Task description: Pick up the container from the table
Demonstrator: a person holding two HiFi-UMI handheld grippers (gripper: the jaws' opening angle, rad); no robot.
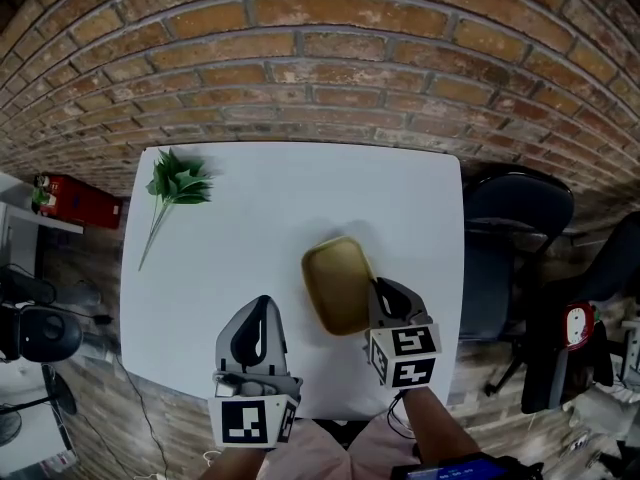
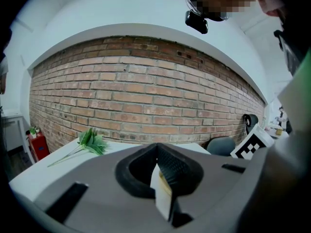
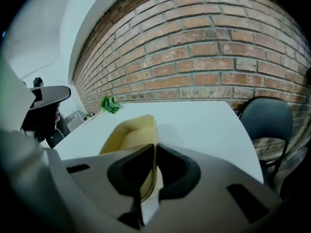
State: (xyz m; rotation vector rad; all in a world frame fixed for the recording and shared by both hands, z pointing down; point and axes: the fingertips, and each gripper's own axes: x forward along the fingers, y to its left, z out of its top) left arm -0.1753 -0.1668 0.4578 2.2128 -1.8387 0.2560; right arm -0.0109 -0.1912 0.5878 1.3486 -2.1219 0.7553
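Observation:
A shallow yellow container (image 1: 338, 283) sits on the white table (image 1: 260, 198), right of the middle and near the front. My right gripper (image 1: 375, 286) is at its near right rim, shut on the container's thin wall. In the right gripper view the yellow wall (image 3: 129, 140) runs up between the two dark pads (image 3: 154, 147). My left gripper (image 1: 263, 303) hovers over the near left part of the table, apart from the container. Its jaws meet at the tips (image 2: 156, 147) with nothing held.
A green leafy sprig (image 1: 178, 183) lies at the table's far left corner. A dark office chair (image 1: 515, 228) stands just off the table's right edge. A brick wall (image 1: 320, 58) runs behind the table. A red object (image 1: 75, 200) sits on the floor to the left.

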